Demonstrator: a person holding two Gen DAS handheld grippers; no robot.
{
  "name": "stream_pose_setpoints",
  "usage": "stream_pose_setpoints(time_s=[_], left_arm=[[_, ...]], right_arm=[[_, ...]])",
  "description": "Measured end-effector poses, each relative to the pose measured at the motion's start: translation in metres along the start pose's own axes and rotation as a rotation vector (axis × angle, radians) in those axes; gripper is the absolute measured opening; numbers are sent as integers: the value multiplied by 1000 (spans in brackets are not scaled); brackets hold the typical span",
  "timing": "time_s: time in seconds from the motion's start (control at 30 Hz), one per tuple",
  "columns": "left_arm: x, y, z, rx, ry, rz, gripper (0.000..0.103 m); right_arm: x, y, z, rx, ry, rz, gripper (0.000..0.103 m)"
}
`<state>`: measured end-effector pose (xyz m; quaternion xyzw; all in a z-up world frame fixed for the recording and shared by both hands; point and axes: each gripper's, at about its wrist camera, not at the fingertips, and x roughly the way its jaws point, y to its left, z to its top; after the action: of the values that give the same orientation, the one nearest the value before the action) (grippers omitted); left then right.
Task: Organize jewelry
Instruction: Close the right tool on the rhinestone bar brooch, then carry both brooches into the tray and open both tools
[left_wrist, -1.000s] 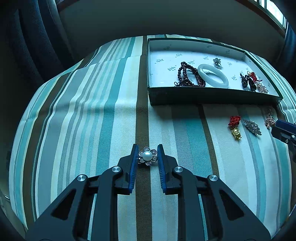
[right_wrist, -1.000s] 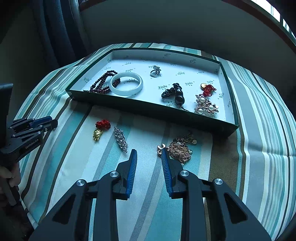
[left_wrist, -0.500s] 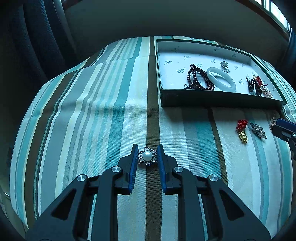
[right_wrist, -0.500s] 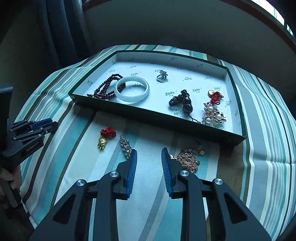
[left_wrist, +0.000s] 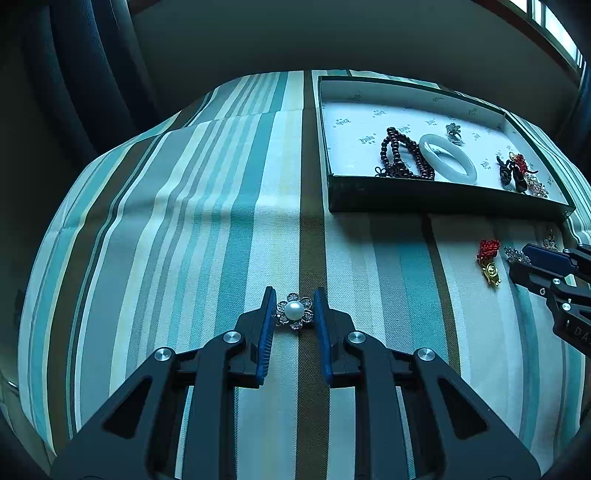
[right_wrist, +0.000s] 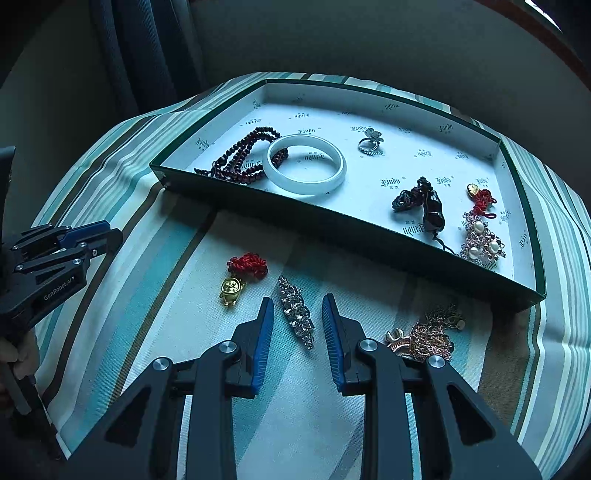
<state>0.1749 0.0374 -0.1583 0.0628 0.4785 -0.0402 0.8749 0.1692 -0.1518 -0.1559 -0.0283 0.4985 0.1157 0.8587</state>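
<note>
My left gripper (left_wrist: 294, 300) is shut on a pearl flower brooch (left_wrist: 294, 311), held between its blue pads above the striped cloth. My right gripper (right_wrist: 297, 308) is open, its fingers on either side of a rhinestone bar brooch (right_wrist: 297, 317) that lies on the cloth. A green box (right_wrist: 332, 225) with white lining holds a dark bead strand (right_wrist: 240, 158), a white bangle (right_wrist: 306, 168), a ring (right_wrist: 370, 141), a black pendant (right_wrist: 430, 206), a red-knot charm (right_wrist: 482, 195) and a pearl brooch (right_wrist: 480, 240).
On the cloth before the box lie a gold figure charm with a red knot (right_wrist: 236, 280) and a rose-gold chain pile (right_wrist: 432, 336). The left gripper shows at the left edge of the right wrist view (right_wrist: 55, 254). Dark curtains and a wall stand behind the table.
The right gripper moved left and forward from the chain pile until its open fingers bracket the rhinestone brooch. The left gripper, still holding the pearl brooch, drifted a little left.
</note>
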Motion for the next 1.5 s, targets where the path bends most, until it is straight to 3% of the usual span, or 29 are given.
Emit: stream_pose_setpoints(time_s=[0.13, 0.2, 0.77, 1.17, 1.5], left_arm=[[0, 0, 0, 1, 0, 0, 21], [0, -1, 0, 1, -1, 0, 21], [-13, -10, 10, -2, -39, -19, 21], [-34, -44, 69, 41, -176, -87, 21], [-11, -74, 127, 47, -233, -109, 21]], right_arm=[[-1, 1, -2, -10, 2, -4, 25], [-1, 1, -3, -12, 2, 7, 12], [-27, -13, -1, 33, -66, 1, 12], [-50, -50, 44, 82, -181, -37, 12], [-39, -89, 87, 117, -237, -80, 12]])
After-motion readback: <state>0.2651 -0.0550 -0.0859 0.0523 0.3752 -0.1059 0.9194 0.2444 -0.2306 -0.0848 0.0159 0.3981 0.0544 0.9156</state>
